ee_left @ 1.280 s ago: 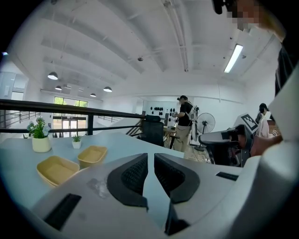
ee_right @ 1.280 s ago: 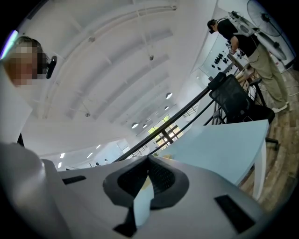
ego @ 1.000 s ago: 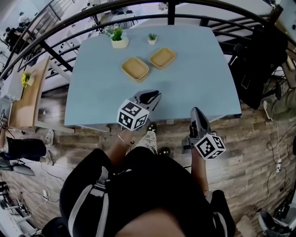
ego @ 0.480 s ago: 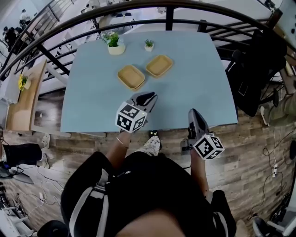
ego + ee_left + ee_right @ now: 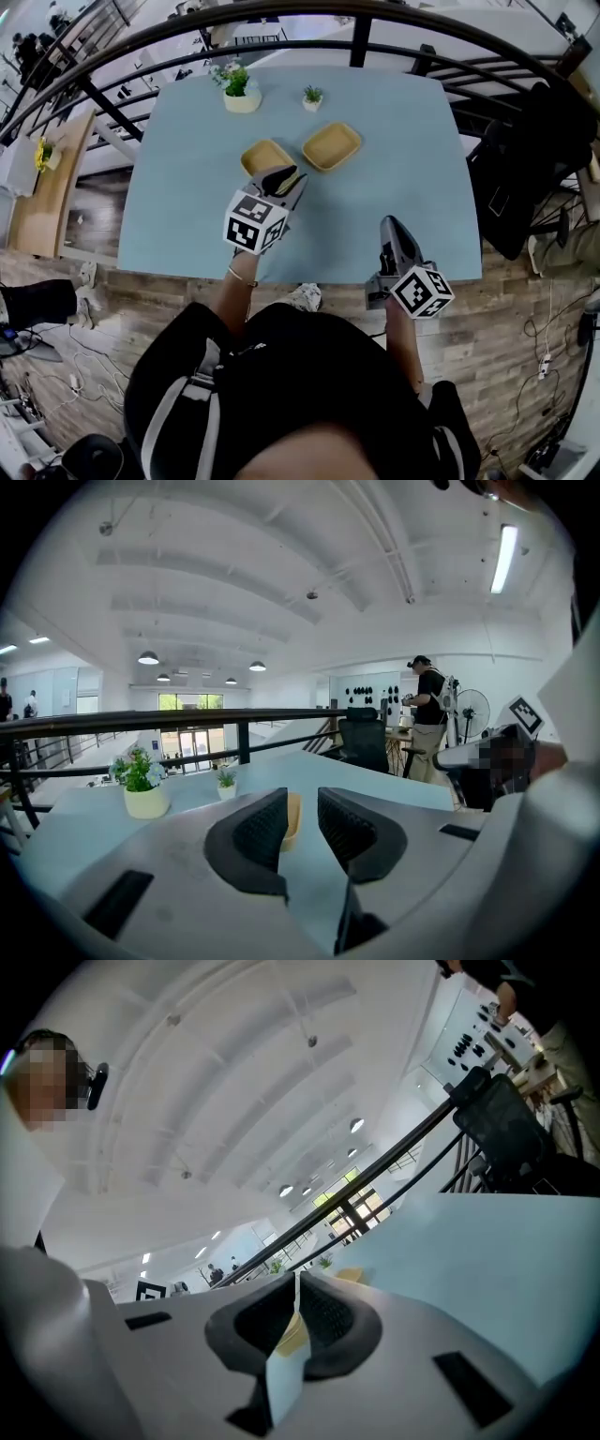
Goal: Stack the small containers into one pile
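Tan shallow square containers are sitting side by side on the blue table, unstacked. Left gripper is hovering at one, empty jaws just opening, probably needing a rim pinch next. Right gripper is idling, pressed together.

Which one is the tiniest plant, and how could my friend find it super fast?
Start at the big light blue table and go to its far edge, next to the black railing, where two plants in pale pots stand. The small plant is the right-hand one, just behind the right wooden tray. It is far smaller than the bushy plant on its left.
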Motion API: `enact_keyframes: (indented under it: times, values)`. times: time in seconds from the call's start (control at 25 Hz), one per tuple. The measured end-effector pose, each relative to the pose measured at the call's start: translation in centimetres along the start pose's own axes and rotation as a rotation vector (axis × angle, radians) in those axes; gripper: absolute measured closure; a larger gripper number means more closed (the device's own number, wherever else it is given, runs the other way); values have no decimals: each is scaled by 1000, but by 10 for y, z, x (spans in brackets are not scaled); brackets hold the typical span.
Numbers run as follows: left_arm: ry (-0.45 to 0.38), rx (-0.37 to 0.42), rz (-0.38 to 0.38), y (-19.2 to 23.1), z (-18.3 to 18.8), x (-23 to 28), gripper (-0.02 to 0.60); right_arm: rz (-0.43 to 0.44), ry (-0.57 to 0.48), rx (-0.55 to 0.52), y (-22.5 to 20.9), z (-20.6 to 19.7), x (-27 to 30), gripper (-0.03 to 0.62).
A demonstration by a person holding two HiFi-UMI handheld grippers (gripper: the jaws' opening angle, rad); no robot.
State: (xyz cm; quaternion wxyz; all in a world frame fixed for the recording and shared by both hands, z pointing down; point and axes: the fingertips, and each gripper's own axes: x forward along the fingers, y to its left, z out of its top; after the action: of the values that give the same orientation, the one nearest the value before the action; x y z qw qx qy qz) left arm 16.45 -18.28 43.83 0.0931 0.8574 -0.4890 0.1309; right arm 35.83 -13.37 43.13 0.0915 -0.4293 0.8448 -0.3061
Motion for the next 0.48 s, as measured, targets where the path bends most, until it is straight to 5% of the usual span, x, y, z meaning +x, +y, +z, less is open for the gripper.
enact_keyframes:
  times: [0.48]
  values:
    - [97,29,-27,59,-2,65,416,16,129,34,-25,-14,95,557]
